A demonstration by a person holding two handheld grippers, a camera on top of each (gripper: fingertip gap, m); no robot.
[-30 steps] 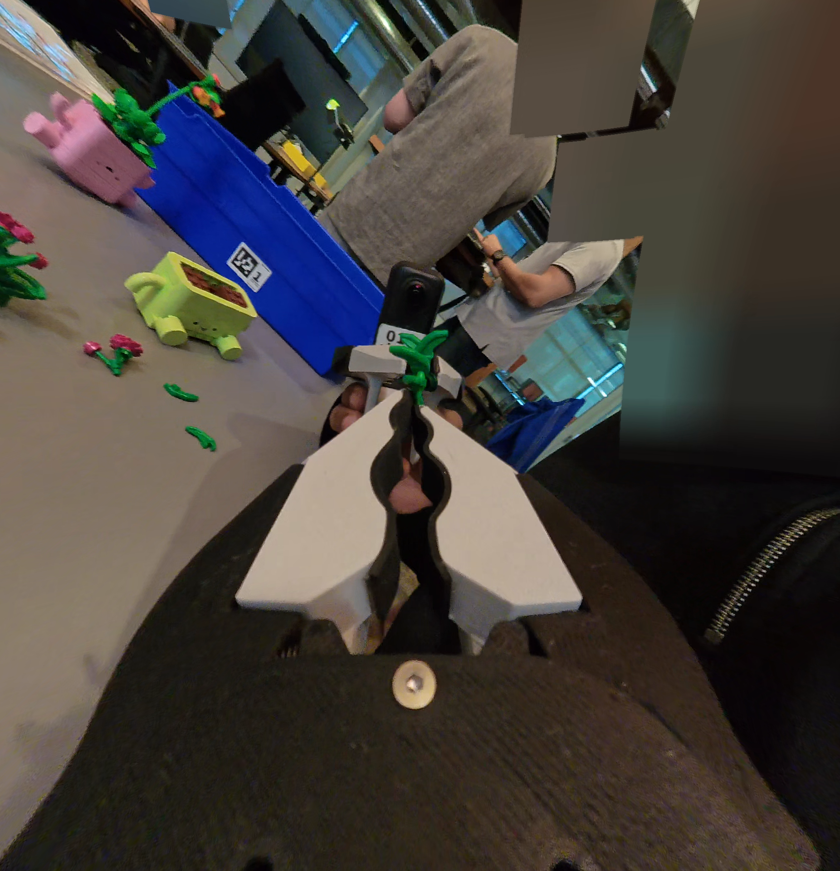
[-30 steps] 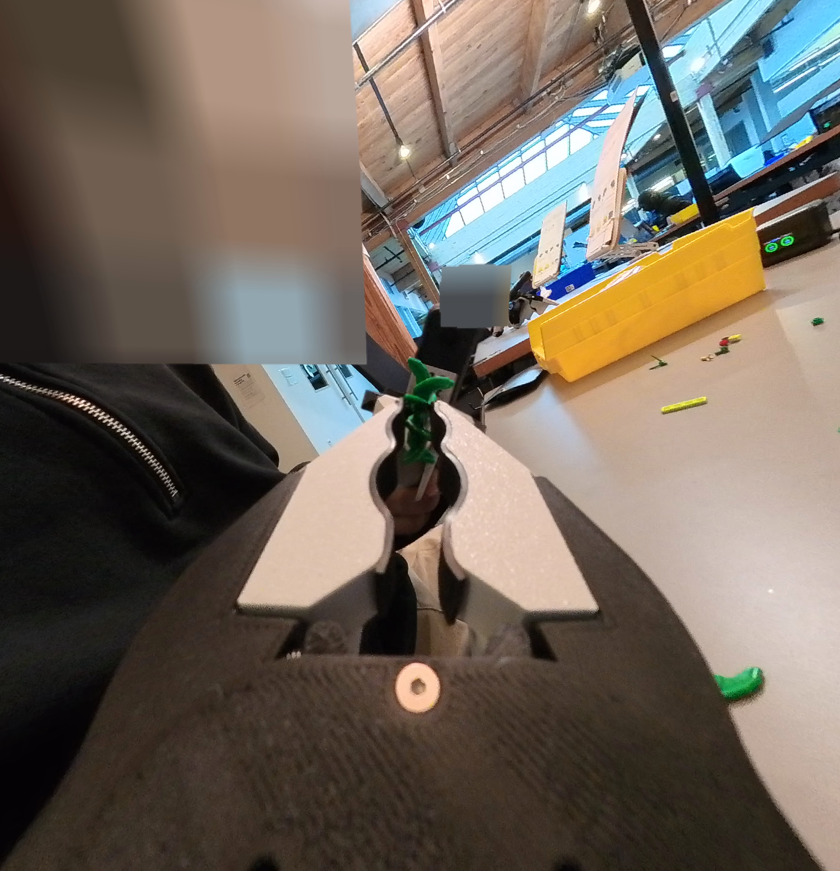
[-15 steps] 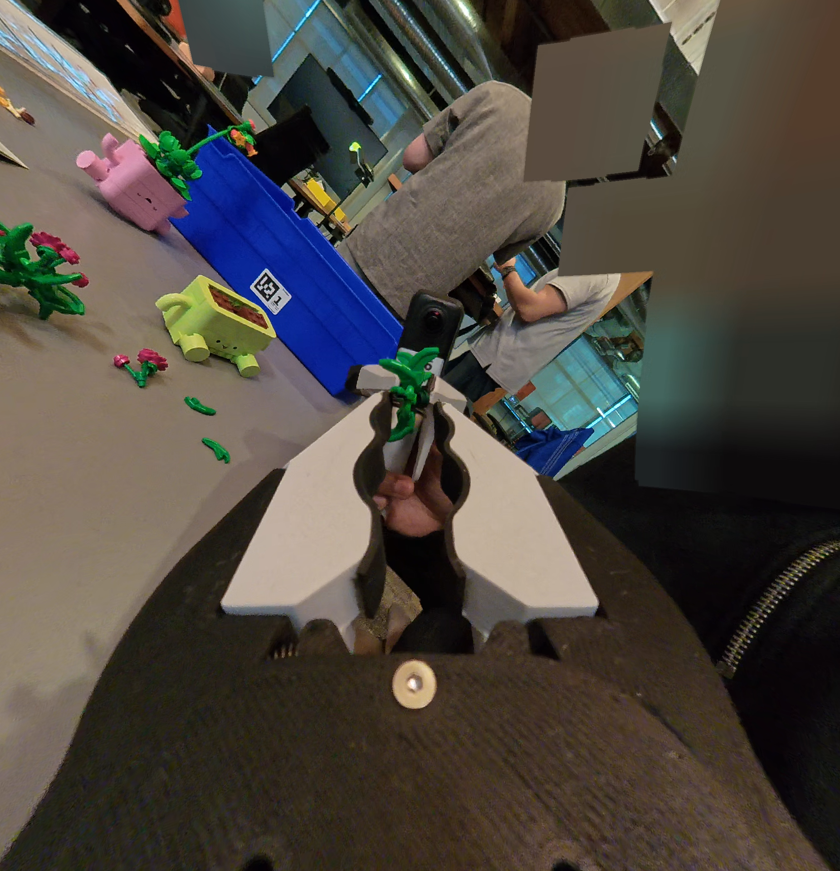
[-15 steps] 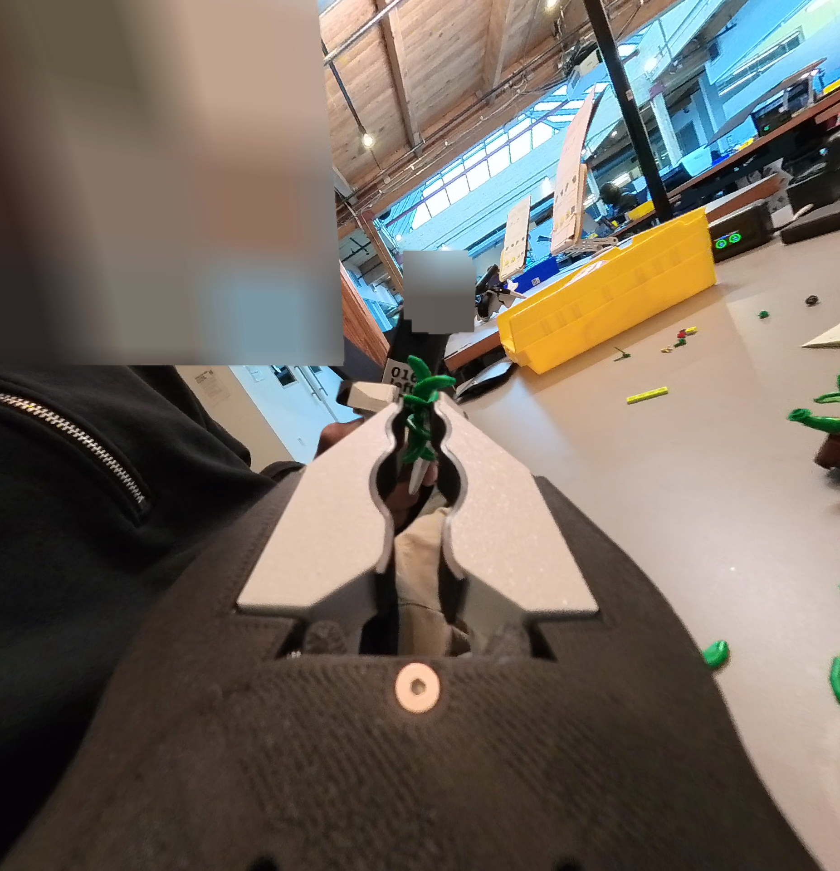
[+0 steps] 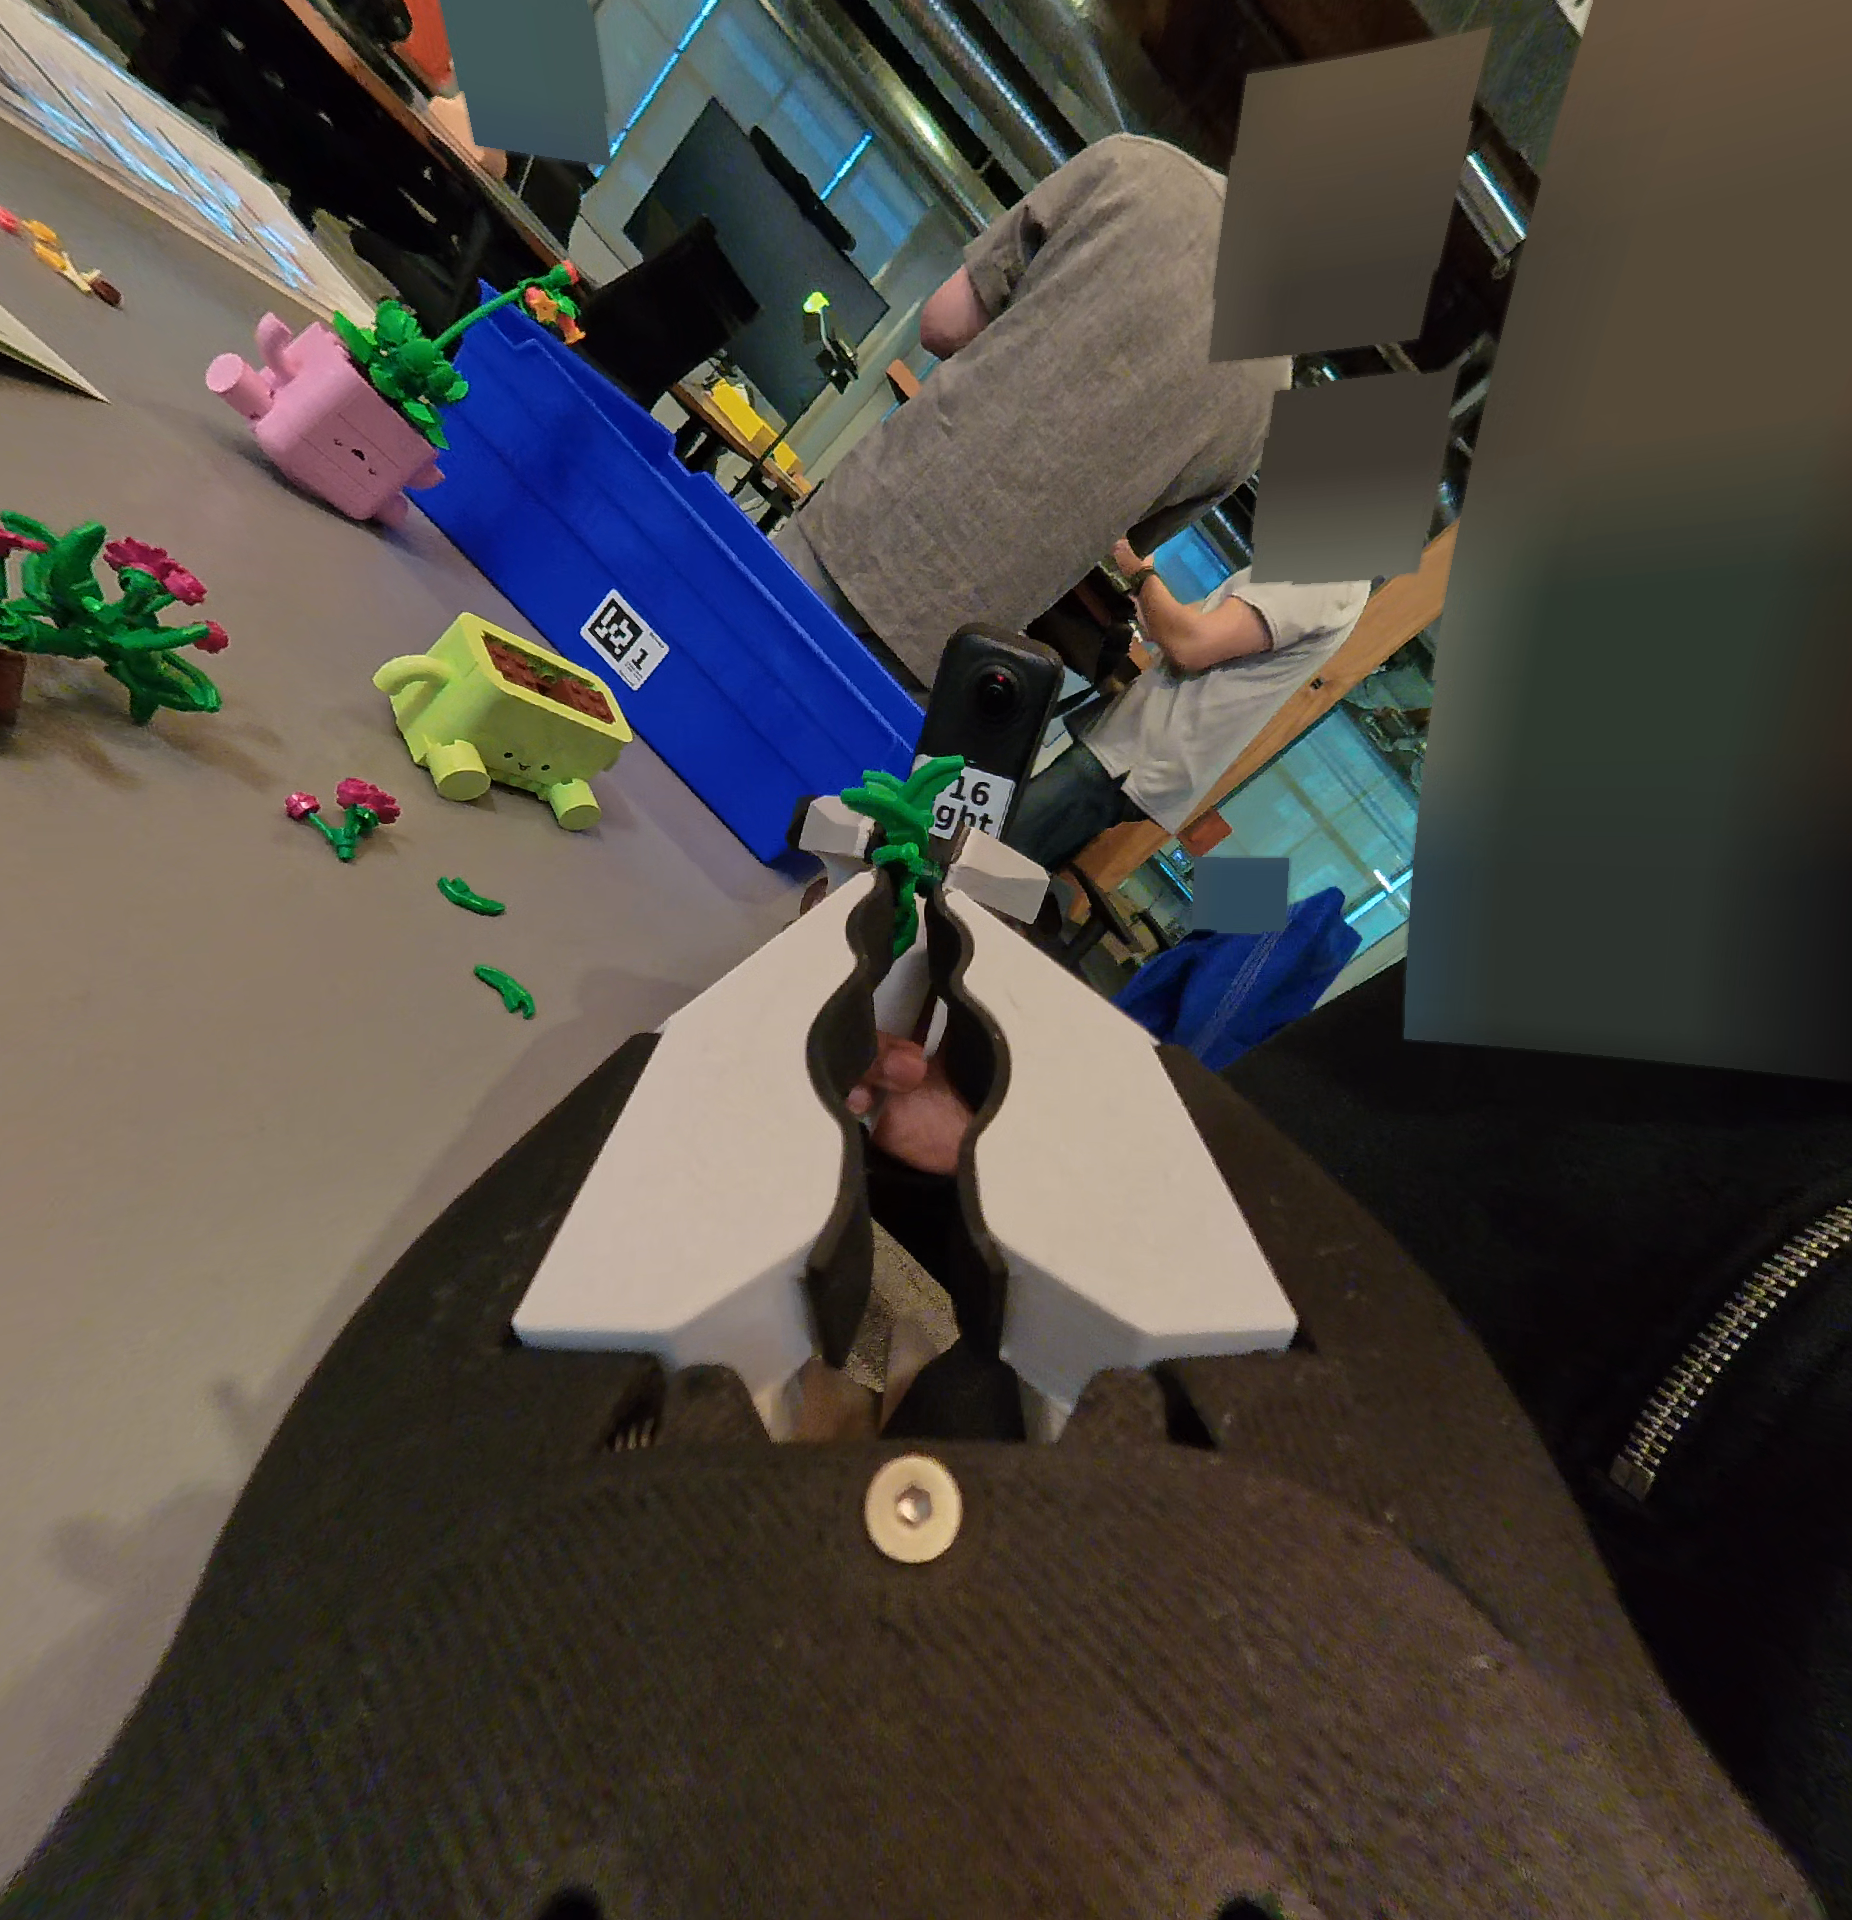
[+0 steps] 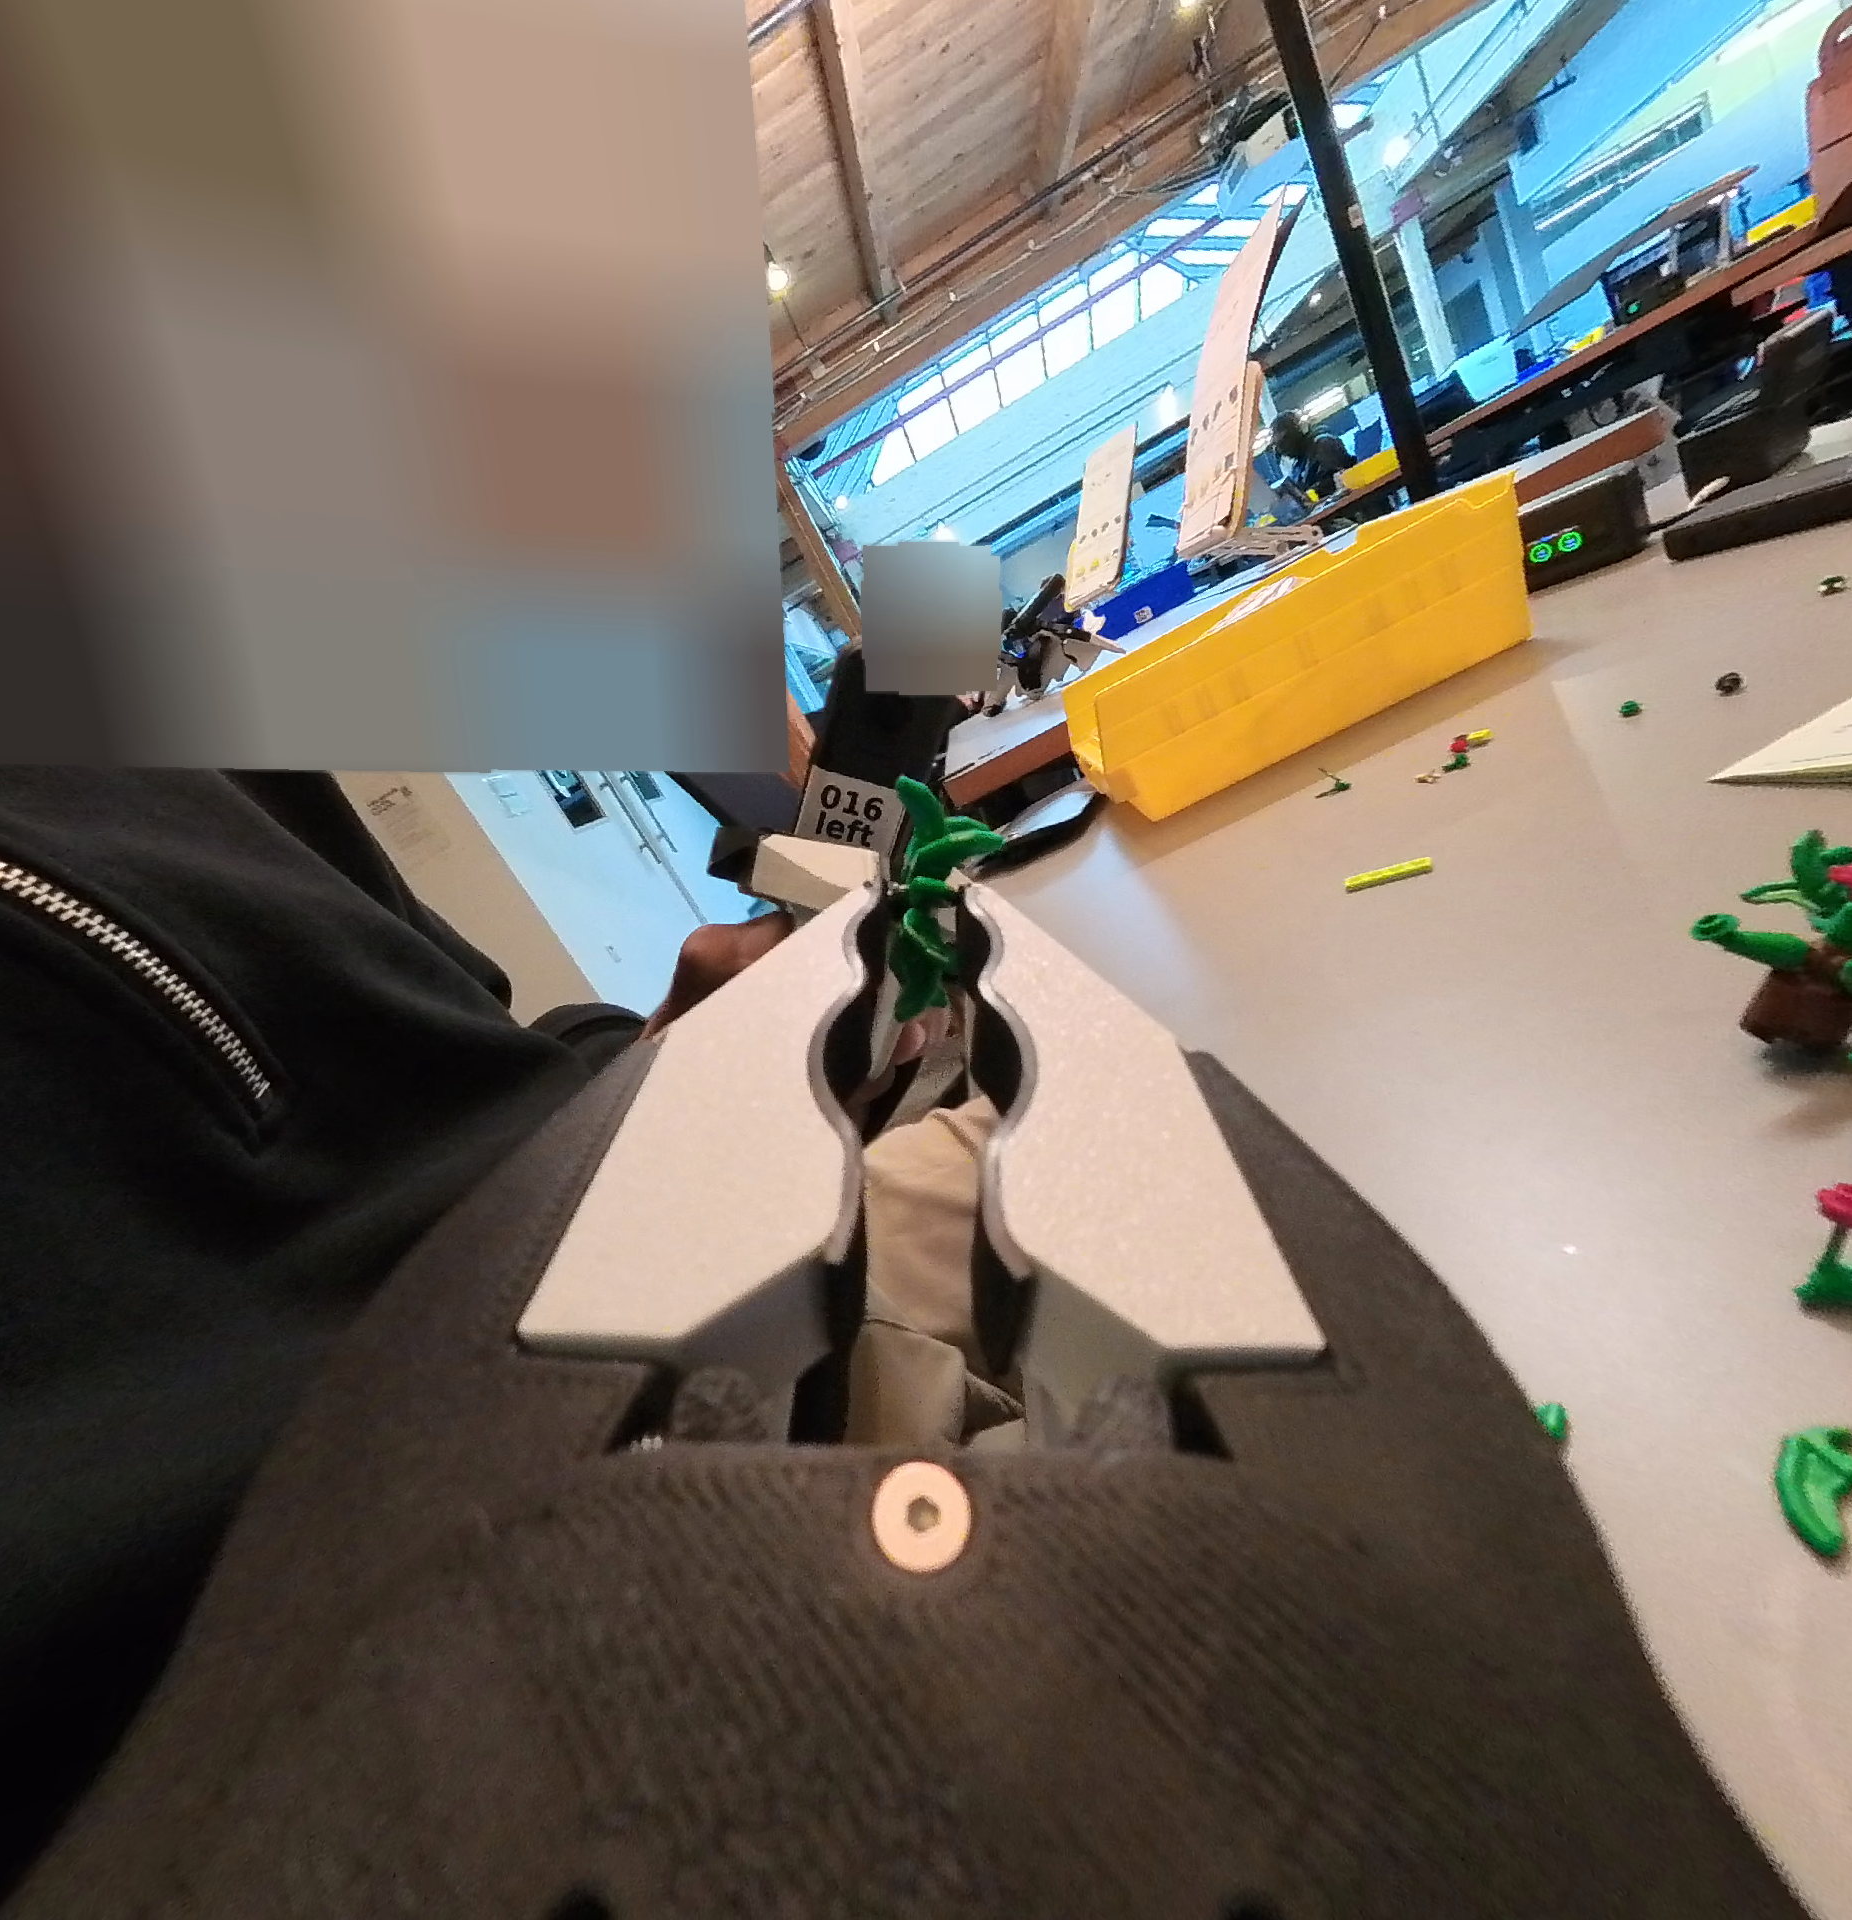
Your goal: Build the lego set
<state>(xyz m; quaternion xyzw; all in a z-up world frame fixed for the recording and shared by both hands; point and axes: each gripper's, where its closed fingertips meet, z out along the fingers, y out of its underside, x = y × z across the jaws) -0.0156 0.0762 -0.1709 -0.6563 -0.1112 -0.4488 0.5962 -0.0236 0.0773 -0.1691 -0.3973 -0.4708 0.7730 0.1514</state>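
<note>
A green leafy stem (image 5: 901, 836) is held in the air between my two grippers, which face each other tip to tip. My left gripper (image 5: 906, 888) is shut on the stem's lower part. My right gripper (image 6: 917, 894) is shut on the same stem (image 6: 932, 862), whose leaves stick up above the tips. The right gripper's white fingers (image 5: 995, 873) show just behind the stem in the left wrist view. One of the left gripper's fingers (image 6: 797, 868) shows in the right wrist view. A hand is visible behind each pair of jaws.
On the grey table lie a lime pot (image 5: 506, 717), a pink pot with a plant (image 5: 330, 436), a blue bin (image 5: 631, 582), a flowering plant (image 5: 91, 613), small pink flowers (image 5: 345, 810) and loose leaves (image 5: 470, 896). A yellow bin (image 6: 1306, 655) and a brown-potted plant (image 6: 1815, 966) stand on the right. People stand behind. The grippers are tip to tip, or close to it. The lime pot (image 5: 506, 717) is about equally far from each gripper, around 20 centimetres.
Both grippers have swung together with the stem, bringing more of the table into view. The left jaws stood wider half a second ago and are now narrower on the stem.
</note>
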